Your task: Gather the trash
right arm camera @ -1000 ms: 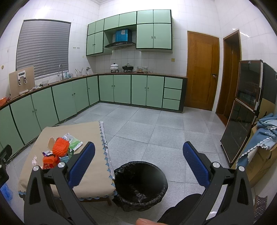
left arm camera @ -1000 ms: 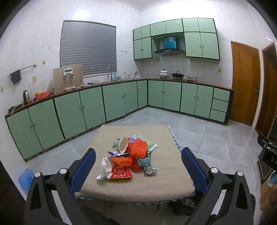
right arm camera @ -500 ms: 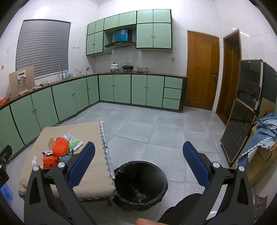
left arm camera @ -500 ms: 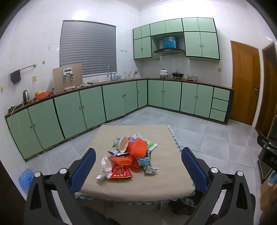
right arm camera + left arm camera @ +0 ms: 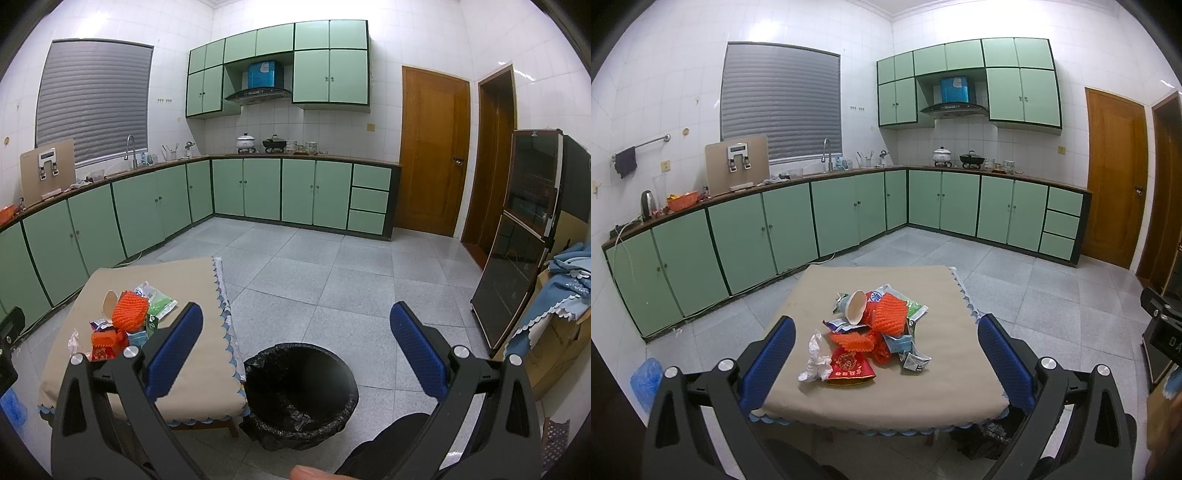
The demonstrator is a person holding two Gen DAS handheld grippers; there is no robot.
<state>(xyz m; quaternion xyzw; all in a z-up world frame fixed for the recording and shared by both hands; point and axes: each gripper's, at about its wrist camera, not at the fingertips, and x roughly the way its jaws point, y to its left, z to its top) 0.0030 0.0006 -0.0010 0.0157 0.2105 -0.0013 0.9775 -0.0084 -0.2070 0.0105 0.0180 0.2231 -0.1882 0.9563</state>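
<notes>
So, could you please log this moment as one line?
left claw: open, empty | right claw: open, empty | trash pile: on table | bin: beside table

bright even indoor light, sharp, fisheye-warped edges

black claw [image 5: 886, 354] frames, blue textured pads [image 5: 173, 349], silver screws

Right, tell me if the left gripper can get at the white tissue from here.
Probably yes: the left gripper is open and facing the pile, and the tissue lies at the pile's near left edge with nothing on top of it.
</notes>
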